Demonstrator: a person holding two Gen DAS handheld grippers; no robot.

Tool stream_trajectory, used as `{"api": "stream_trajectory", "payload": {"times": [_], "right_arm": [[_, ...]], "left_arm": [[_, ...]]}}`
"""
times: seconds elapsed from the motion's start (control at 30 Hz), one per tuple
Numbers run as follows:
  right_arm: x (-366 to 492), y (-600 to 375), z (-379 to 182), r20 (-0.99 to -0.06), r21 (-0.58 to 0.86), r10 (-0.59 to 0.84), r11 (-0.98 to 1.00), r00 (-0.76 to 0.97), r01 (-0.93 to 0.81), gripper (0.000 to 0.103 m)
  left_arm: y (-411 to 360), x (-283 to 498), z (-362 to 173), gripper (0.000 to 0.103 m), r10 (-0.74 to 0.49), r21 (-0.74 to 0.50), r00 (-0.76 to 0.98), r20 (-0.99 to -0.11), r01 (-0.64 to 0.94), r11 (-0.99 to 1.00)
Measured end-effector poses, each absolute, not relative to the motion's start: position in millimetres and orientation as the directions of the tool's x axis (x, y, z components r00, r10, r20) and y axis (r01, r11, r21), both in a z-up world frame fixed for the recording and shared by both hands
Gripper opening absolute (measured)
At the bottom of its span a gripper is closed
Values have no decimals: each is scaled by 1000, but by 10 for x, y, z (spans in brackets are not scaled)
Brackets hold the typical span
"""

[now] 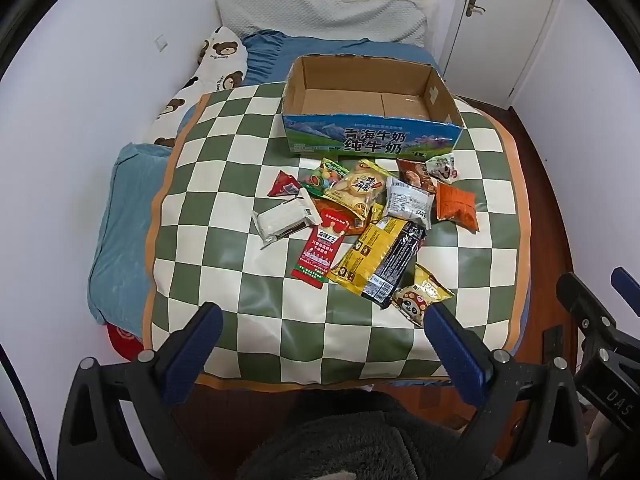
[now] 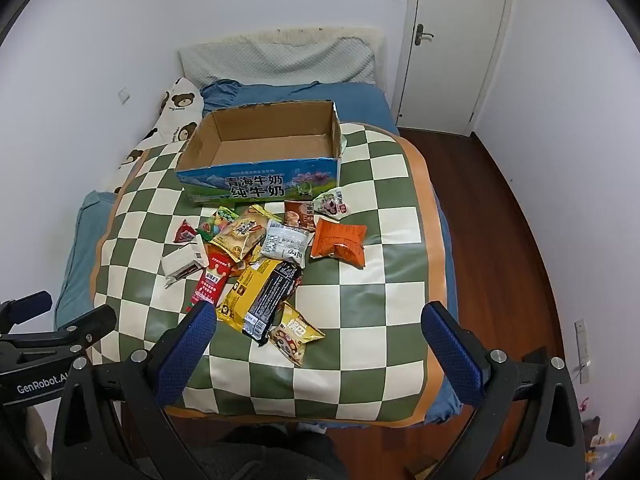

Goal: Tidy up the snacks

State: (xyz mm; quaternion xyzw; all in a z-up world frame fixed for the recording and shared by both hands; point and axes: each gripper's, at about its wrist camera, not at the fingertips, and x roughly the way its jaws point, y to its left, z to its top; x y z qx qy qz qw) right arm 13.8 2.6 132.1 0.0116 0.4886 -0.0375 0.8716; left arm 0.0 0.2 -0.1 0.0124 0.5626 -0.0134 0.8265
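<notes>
**Snack pile ahead of both open claws**

While the left gripper (image 1: 320,320) hovers with jaws spread wide and empty, the snack pile (image 1: 368,220) lies just ahead on the checkered mat (image 1: 224,184), with the open cardboard box (image 1: 372,136) beyond it.

From the right wrist, the right gripper (image 2: 318,320) also gapes, empty. A panda packet (image 2: 294,338) sits between its fingers; bare mat (image 2: 376,280) stretches ahead-right to the orange border.

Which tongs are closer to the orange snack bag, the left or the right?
Probably the right. The orange snack bag lies on the right side of the pile, straight ahead of the open right tongs. The left tongs, also open, hang farther left, so the bag sits ahead and off to their right.
</notes>
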Motion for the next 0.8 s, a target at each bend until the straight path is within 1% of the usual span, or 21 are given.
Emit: {"api": "stream_trajectory", "payload": {"times": [0.53,0.67,0.8], "right_arm": [[98,86,1270,-854,-22,-59,997,516,77,103],[93,66,1318,-855,-14,-51,997,517,76,103],[64,58,1376,-853,-6,-45,997,520,76,103]], "left_arm": [[63,-15,29,103,-2,10,366,-931,31,999],[69,-6,-19,103,2,14,373,-928,30,999],[108,-117,68,103,7,21,383,-924,32,999]]}}
